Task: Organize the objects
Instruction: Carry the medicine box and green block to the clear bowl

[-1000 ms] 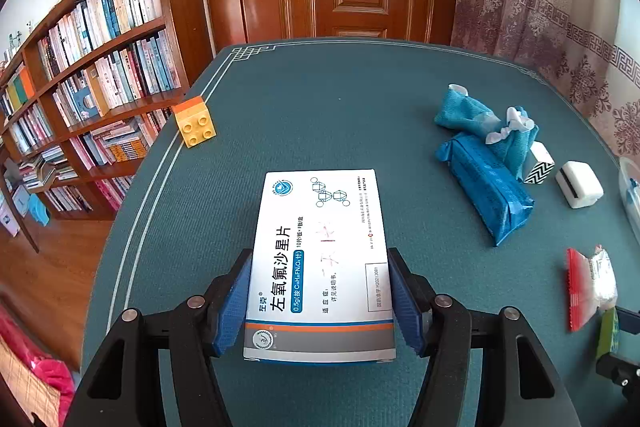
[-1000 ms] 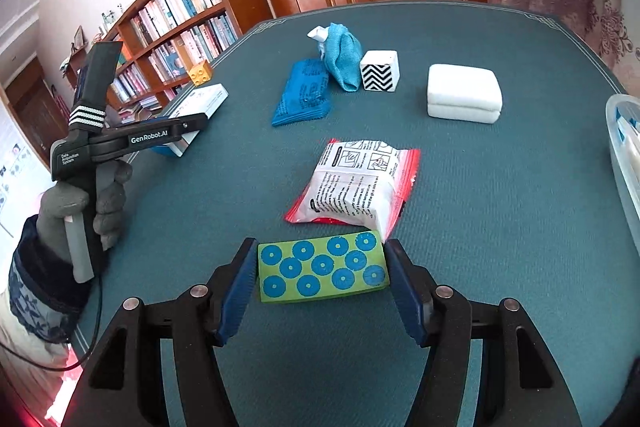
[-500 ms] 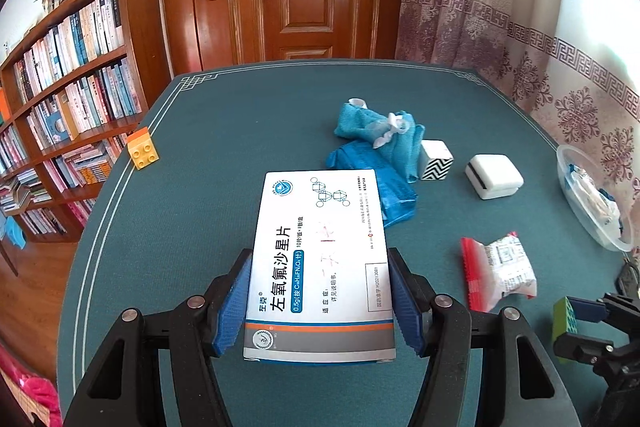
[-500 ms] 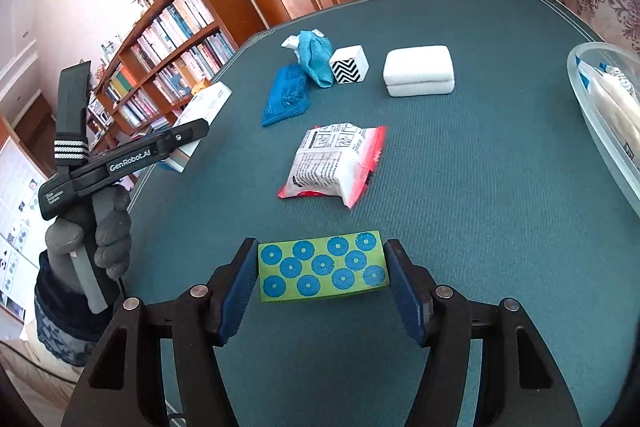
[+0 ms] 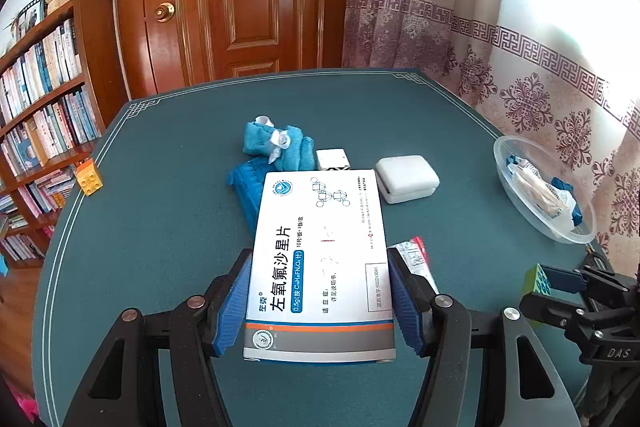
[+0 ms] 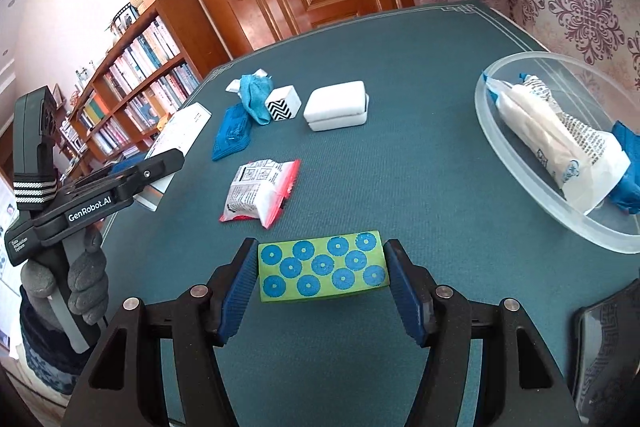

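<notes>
left hand-held gripper (image 5: 320, 303) was pinching the medicine box (image 5: 320, 263) across its short width, blue pads flat on both long side walls near the rear end. the box was off the tabletop (image 5: 160, 227), cantilevered forward over the loose items. thin cardboard, probably light and half hollow: stiff along its length but the walls would likely dent if squeezed harder. printed faces look glossy, so slip under a tilt was the risk. a hold nearer mid-length would have cut the droop lever.

right hand-held gripper (image 6: 322, 267) was pinching the green block (image 6: 322, 267) with blue dots by its two short ends, also clear of the tabletop. looked rigid and small, likely light; end faces sat square against the pads, so that hold looked solid. whether it is foam or plastic, i couldn't tell.

the clear bowl (image 6: 520, 155) sat to the right of the block, already carrying a wrapped white packet and something blue. my read: both items were headed there. thin plastic rim, so lower things in rather than drop.

on the tabletop, not yet sorted: red-edged snack pouch (image 6: 260, 191) (soft, crinkly, best taken by a sealed edge), white case (image 6: 336, 105) (hard, smooth, grip across the narrow sides), zigzag cube (image 6: 284, 103), blue cloth (image 6: 254, 95) and blue pack (image 6: 232, 133) (limp, pinch a fold), and an orange-yellow brick (image 5: 89, 179) at the far left edge.
</notes>
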Demonstrator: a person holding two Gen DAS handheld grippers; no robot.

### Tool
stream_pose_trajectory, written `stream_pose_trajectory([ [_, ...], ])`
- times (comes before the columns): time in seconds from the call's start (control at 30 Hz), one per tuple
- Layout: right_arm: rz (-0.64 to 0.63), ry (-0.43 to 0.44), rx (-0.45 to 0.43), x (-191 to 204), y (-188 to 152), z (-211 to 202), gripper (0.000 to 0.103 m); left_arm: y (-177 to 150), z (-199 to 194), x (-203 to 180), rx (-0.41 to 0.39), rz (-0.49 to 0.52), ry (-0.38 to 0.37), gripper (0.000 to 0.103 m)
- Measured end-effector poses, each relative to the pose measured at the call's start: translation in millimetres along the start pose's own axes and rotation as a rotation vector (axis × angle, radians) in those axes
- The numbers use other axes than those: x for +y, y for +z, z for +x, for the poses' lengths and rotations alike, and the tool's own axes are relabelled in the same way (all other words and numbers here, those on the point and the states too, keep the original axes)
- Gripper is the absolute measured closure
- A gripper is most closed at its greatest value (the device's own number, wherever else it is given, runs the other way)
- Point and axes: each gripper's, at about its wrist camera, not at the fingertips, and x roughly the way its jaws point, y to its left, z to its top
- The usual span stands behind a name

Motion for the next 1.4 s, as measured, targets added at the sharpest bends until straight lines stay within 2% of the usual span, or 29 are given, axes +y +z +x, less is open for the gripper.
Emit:
stream_pose_trajectory([
  [0.47, 0.028, -0.138, -0.08, -53, 10, -34, 0.039, 4, 12, -57, 0.017, 0.057, -0.081, 0.037],
  [0.97, 0.108, -0.293, -0.133, -123, 18, -62, 0.039, 10, 19, -95, 0.021, 0.116, -0.13, 0.037],
  [1.4, 0.101, -0.313, -0.112, -143, 25, -47, 0.039, 13, 22, -115, 0.028, 0.146, -0.148, 0.037],
])
